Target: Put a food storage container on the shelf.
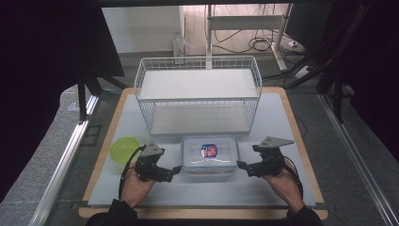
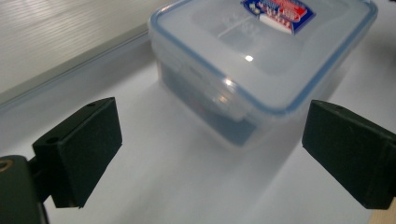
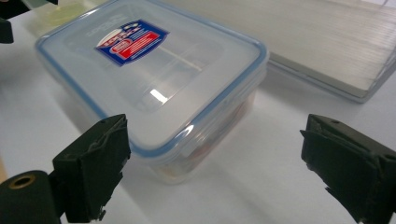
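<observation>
Clear lidded container (image 1: 210,153) (blue-rimmed, red-blue label) sits flat before the rack.

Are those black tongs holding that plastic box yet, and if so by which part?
Nothing is held. Both the left tongs and right tongs stand open beside the lidded box, one at each end, not touching it.

1. From high above the near edge, we look forward and down over the whole counter (image 1: 282,188).
2. On the left tool (image 2: 210,154), we sit low and close, facing the box (image 2: 261,60) across its corner.
3. On the right tool (image 3: 215,163), we face the same box from its other side, equally near.
4. All three views share the box.
</observation>
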